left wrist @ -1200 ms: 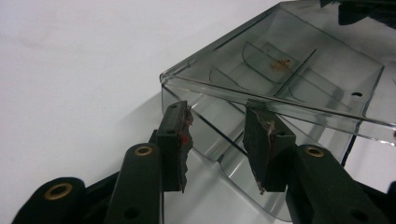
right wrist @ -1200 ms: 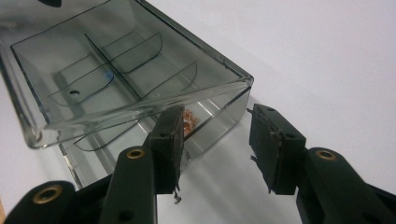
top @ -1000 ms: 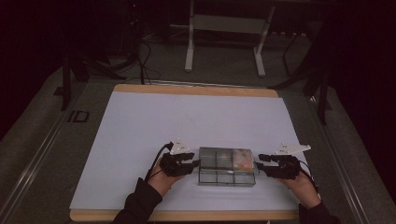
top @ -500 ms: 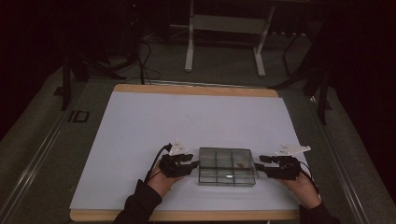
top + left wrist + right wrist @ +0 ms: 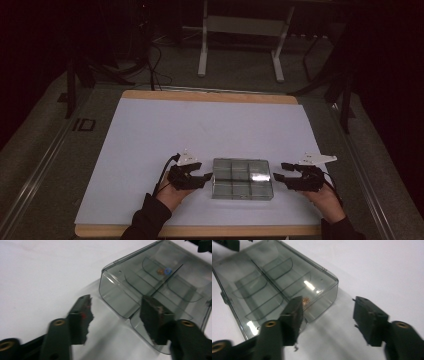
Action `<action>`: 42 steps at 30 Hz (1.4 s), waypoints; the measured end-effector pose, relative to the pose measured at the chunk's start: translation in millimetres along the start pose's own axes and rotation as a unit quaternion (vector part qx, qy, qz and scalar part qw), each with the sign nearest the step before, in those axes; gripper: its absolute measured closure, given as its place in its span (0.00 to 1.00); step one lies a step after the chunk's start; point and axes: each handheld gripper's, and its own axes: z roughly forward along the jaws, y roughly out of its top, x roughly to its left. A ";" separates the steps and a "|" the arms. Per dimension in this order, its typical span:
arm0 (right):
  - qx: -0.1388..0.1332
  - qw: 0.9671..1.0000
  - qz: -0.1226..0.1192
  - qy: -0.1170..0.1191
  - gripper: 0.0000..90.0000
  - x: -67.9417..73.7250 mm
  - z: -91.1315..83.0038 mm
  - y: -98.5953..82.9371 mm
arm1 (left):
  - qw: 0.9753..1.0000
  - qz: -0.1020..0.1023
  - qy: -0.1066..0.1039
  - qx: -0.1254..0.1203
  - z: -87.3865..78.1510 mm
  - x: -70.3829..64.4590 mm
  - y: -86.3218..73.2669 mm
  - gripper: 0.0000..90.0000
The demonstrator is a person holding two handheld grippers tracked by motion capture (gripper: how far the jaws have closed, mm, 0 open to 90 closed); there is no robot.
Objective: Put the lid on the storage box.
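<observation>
One clear compartment box [image 5: 242, 179] is lying flat, long axis left-right, between two wide-open, empty grippers: left gripper [image 5: 206, 177], right gripper [image 5: 278, 177].

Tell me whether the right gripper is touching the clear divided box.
Apart. The high view shows white table between the right gripper and the clear divided box; its jaws stand open.

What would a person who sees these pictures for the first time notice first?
The clear compartment box catches the eye first, lying closed near the front edge of the white table. The left gripper and right gripper flank its two short ends, both with jaws open. Small items sit inside one compartment.
</observation>
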 end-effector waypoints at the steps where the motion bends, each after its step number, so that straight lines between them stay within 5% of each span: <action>1: -0.005 1.000 0.003 0.002 0.40 -1.0 -0.7 0.0 | 1.000 0.000 -0.010 0.001 -0.6 0.9 -0.2 0.36; 7: -0.034 0.999 0.008 0.013 0.19 -2.1 -6.0 -0.5 | 0.999 -0.007 -0.031 -0.024 -5.4 3.5 2.9 0.01; 26: -0.032 0.999 -0.011 -0.014 0.14 -3.8 -6.1 -7.0 | 0.999 0.016 -0.019 -0.030 -2.2 4.5 -3.7 0.01; 42: -0.025 0.999 -0.008 -0.034 0.14 -9.8 -10.4 -31.0 | 1.000 0.004 0.000 -0.026 -11.0 15.6 -21.0 0.01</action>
